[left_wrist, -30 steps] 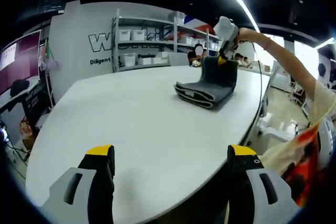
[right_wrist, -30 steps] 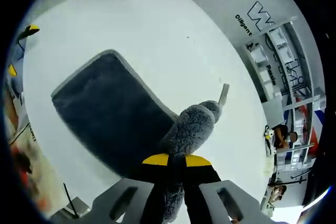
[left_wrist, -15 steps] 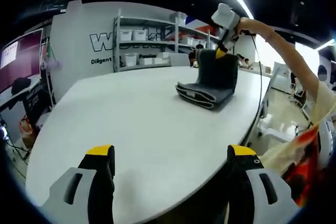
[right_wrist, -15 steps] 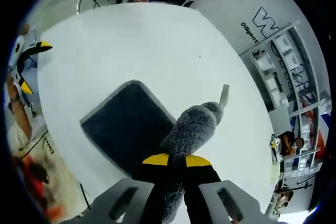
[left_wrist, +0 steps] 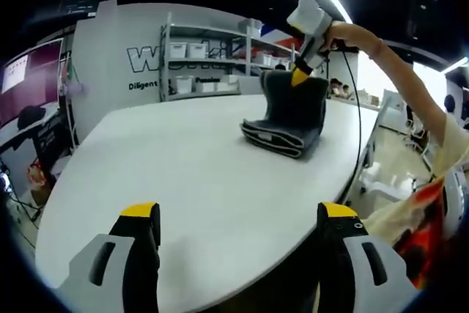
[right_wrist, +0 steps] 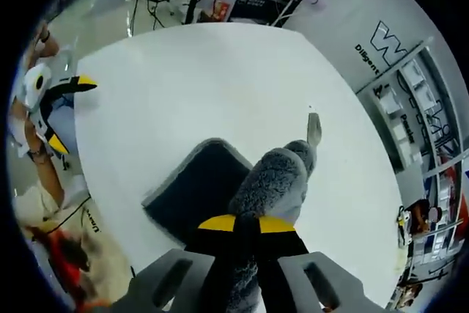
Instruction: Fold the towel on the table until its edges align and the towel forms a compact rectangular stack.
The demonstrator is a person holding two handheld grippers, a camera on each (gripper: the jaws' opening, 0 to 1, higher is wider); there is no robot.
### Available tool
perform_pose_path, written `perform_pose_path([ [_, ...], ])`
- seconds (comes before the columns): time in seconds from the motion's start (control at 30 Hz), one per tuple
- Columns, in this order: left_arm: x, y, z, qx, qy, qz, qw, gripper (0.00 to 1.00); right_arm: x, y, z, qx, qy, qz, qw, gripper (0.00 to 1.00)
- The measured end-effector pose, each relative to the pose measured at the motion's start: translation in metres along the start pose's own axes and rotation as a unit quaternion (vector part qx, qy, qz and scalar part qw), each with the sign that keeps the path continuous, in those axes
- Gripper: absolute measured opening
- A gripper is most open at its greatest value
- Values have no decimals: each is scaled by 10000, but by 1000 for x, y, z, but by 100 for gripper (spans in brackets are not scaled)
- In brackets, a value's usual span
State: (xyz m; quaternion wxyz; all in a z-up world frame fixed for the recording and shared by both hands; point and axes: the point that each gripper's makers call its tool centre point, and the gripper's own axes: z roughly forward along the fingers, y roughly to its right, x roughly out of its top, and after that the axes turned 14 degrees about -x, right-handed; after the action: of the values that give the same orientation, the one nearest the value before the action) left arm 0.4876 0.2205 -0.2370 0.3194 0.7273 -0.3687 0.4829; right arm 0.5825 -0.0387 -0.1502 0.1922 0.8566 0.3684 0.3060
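You had the right gripper [right_wrist: 246, 225] pinched tight on a raised edge of the dark grey plush towel [left_wrist: 287, 116], upper centre-right of the left gripper view; the rest lay in folded layers on the white oval table [left_wrist: 183, 181]. Lifting that edge apparently prepared the next fold. The left gripper [left_wrist: 240, 214], bottom of that frame, stood wide open, holding nothing, well apart from the towel.

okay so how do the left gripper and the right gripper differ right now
The left gripper is open, jaws wide apart and holding nothing; the right gripper is shut on the grey towel. The left gripper sits low at the near edge of the white table; the right gripper is raised above the table, lifting one end of the towel. Both have yellow-tipped jaws.
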Motion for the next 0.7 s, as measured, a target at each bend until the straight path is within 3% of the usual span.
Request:
perform_pose_path([
  [0.2, -1, 1, 4, -43, -44, 4, 10000, 86, 15, -17, -7, 283, 179, 3, 9994, 4],
  [0.33, -2, 1, 4, -51, -42, -7, 10000, 86, 24, -16, -16, 366, 319, 234, 9985, 4],
  [0.5, -2, 0, 3, -39, -22, -24, 10000, 86, 34, -5, -25, 187, 481, 465, 9976, 3],
  [0.7, -3, 1, 6, -58, -76, -18, 10000, 86, 40, -32, -23, 414, 515, 323, 9973, 4],
])
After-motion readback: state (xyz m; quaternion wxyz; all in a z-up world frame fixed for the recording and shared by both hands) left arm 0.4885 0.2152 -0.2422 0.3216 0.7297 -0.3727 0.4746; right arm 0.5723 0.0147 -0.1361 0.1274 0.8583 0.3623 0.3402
